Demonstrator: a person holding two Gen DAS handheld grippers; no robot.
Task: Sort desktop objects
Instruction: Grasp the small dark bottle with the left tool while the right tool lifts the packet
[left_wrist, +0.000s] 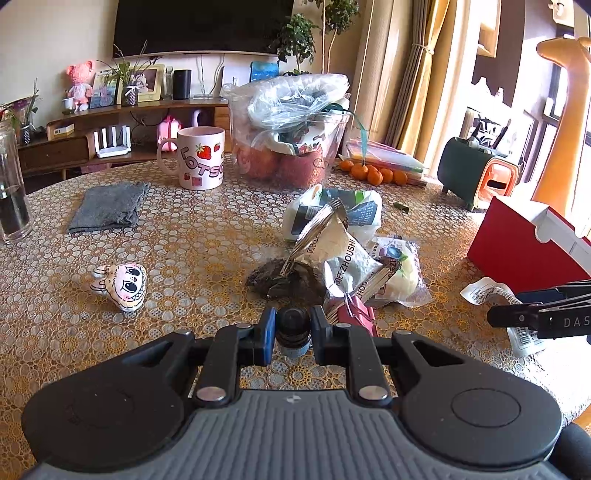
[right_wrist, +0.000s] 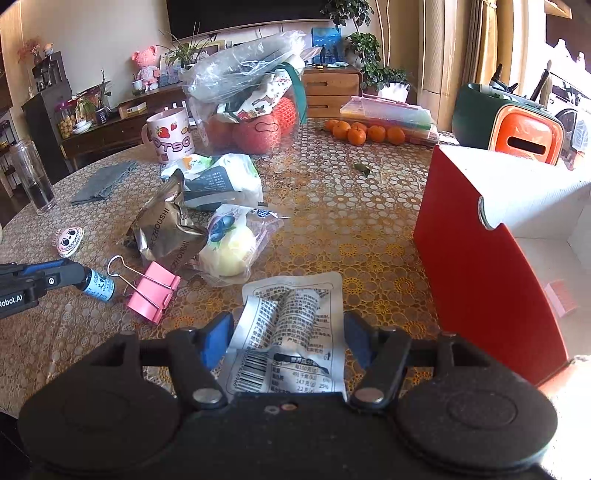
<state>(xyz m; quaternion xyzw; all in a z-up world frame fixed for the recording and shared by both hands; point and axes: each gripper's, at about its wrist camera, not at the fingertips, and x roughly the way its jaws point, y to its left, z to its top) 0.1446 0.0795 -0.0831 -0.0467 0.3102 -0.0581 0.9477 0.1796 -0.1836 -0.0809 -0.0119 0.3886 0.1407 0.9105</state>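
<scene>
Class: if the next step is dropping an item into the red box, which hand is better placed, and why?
Right. The right gripper holds the white packet beside the red box; the left gripper, with its small bottle, is farther off.

Both views are bright with daylight that enters from windows on the right side of the room. In the left wrist view the window (left_wrist: 554, 110) is blown out to near white, and the curtains (left_wrist: 417, 74) beside it glow warm yellow. In the right wrist view glare washes out the lower right corner, where the red box (right_wrist: 480, 258) meets the light, and its white inner wall is overexposed. The patterned bench (right_wrist: 332, 221) is evenly lit, with soft, short shadows under the objects. The clear plastic bag (left_wrist: 291, 99) shows white highlights. Fisheye distortion bends the bench edge and the room's vertical lines, and the corners darken. Focus is sharp throughout, with slight softness at the far edges.
</scene>
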